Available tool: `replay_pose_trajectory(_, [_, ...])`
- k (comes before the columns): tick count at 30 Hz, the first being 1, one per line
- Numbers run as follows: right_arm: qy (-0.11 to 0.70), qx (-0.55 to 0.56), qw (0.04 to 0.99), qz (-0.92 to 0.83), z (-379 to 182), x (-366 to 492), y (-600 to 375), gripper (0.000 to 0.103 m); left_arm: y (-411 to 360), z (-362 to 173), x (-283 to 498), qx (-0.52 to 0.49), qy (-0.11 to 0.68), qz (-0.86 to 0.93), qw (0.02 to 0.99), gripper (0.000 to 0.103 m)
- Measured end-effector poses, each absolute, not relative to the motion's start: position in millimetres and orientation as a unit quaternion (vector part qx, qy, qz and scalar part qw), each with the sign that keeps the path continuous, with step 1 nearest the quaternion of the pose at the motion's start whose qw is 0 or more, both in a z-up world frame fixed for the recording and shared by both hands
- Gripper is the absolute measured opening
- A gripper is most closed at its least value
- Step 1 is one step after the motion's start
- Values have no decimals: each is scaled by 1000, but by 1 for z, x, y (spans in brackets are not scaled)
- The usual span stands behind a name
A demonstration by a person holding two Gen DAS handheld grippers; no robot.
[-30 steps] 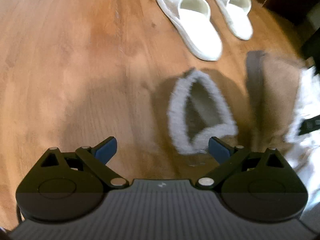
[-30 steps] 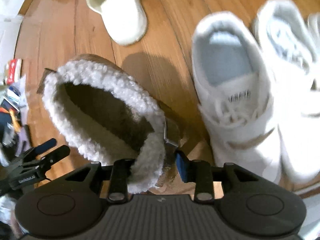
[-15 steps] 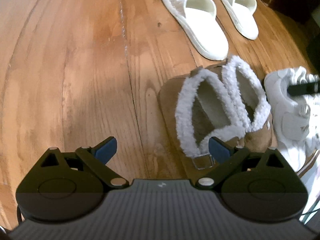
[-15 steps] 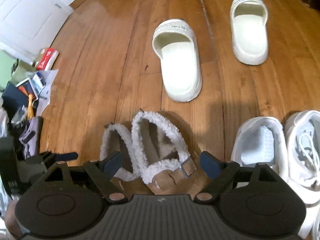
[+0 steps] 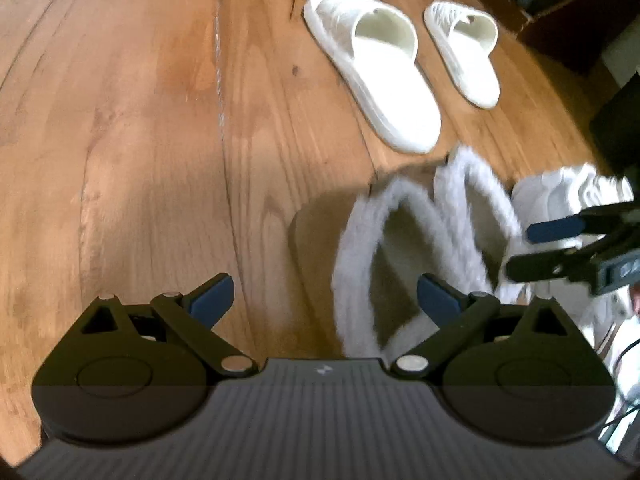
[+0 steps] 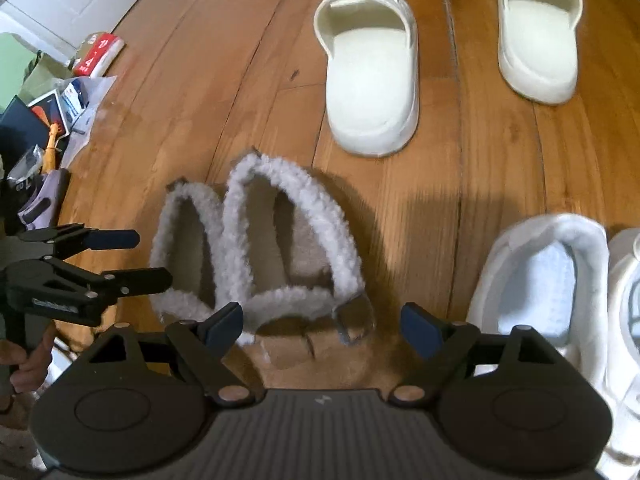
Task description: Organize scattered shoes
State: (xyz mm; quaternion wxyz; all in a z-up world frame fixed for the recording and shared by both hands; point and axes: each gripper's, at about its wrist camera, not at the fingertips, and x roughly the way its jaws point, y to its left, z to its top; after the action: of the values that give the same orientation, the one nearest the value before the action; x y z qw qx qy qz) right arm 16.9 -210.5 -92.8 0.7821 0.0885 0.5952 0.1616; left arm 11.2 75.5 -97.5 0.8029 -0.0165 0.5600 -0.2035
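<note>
Two brown slippers with grey fleece lining lie side by side on the wooden floor, the left slipper (image 6: pixel 188 256) touching the right slipper (image 6: pixel 296 248). My right gripper (image 6: pixel 322 326) hovers open just over the right slipper's buckle strap. My left gripper (image 5: pixel 324 294) is open too, beside the left slipper (image 5: pixel 384 264), with its right fingertip over the fleece rim. Two white slides (image 6: pixel 370 76) (image 6: pixel 538 32) sit farther away. A white sneaker (image 6: pixel 536 280) stands right of the slippers. In the right wrist view the left gripper (image 6: pixel 124 256) shows at the left edge.
Papers, a red packet (image 6: pixel 98 54) and small clutter (image 6: pixel 48 112) lie at the floor's left edge by a white door. A second white sneaker (image 6: pixel 628 288) is at the far right. Dark furniture (image 5: pixel 560 12) stands beyond the slides. A hand (image 6: pixel 24 364) holds the left gripper's handle.
The right gripper set the second fleece slipper down beside the first, let go and opened, then drew back. The left gripper stayed open and shifted slightly left.
</note>
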Motion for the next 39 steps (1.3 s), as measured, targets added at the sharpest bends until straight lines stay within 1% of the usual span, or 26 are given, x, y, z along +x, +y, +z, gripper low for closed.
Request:
replay_pose_trajectory(3, [593,96,784,156,-102,29,-210,87,71,-97,15,-8,561,-198,804,100])
replay_pose_trajectory(5, [596,115,783,134,-112,40,-214,89,68,-100,18,1,564,-195,803,100])
replay_pose_trajectory(6, [601,109,782,122,-117,44,-214,93,67,-102,18,6,564,-192,803,100])
replay_pose_trajectory(9, [604,56,790,89,-124,48,-204,94,66,-107,22,16,555,-178,812,100])
replay_pose_trajectory(10, [603,44,792,86,-124,48,-200,92,65,-108,23,19,553,-173,815,100])
replay_pose_trajectory(11, [606,38,790,85,-125,47,-196,86,62,-109,24,16,552,-180,814,100])
replay_pose_trajectory(12, [607,33,789,84,-126,46,-194,61,59,-109,25,10,552,-190,812,100])
replay_pose_trajectory(13, [611,28,786,84,-126,45,-193,50,56,-108,25,5,552,-200,809,93])
replay_pose_trajectory(14, [618,37,780,87,-126,45,-194,28,53,-108,26,0,552,-210,807,70])
replay_pose_trajectory(15, [628,62,770,92,-126,45,-198,21,50,-108,27,-5,552,-220,804,63])
replay_pose_trajectory(19, [648,106,752,59,-122,43,-214,20,38,-108,30,-26,551,-259,793,61])
replay_pose_trajectory(22, [662,143,735,32,-121,39,-232,17,29,-108,32,-42,550,-288,783,61])
replay_pose_trajectory(24, [652,141,745,24,-109,34,-235,17,24,-106,33,-48,548,-296,781,61])
replay_pose_trajectory(26, [635,142,759,17,-95,30,-238,21,16,-104,33,-53,544,-304,780,61])
replay_pose_trajectory(27, [620,147,770,12,-86,26,-239,37,13,-104,33,-54,542,-306,781,61])
replay_pose_trajectory(28, [604,149,783,8,-77,22,-240,65,13,-104,33,-53,543,-302,782,61])
replay_pose_trajectory(29, [583,143,800,13,-64,16,-237,77,14,-104,34,-54,546,-296,782,63])
replay_pose_trajectory(30, [566,137,813,28,-56,8,-233,83,15,-103,34,-55,550,-291,781,64])
replay_pose_trajectory(32, [546,122,827,58,-46,-3,-225,83,25,-98,33,-63,552,-279,783,66])
replay_pose_trajectory(33, [546,115,827,68,-45,-6,-222,83,34,-92,31,-67,551,-274,785,69])
replay_pose_trajectory(35, [550,98,824,94,-46,-13,-213,83,46,-84,27,-66,550,-265,789,83])
replay_pose_trajectory(39, [578,86,804,111,-62,-19,-204,83,59,-78,28,-62,548,-247,797,84])
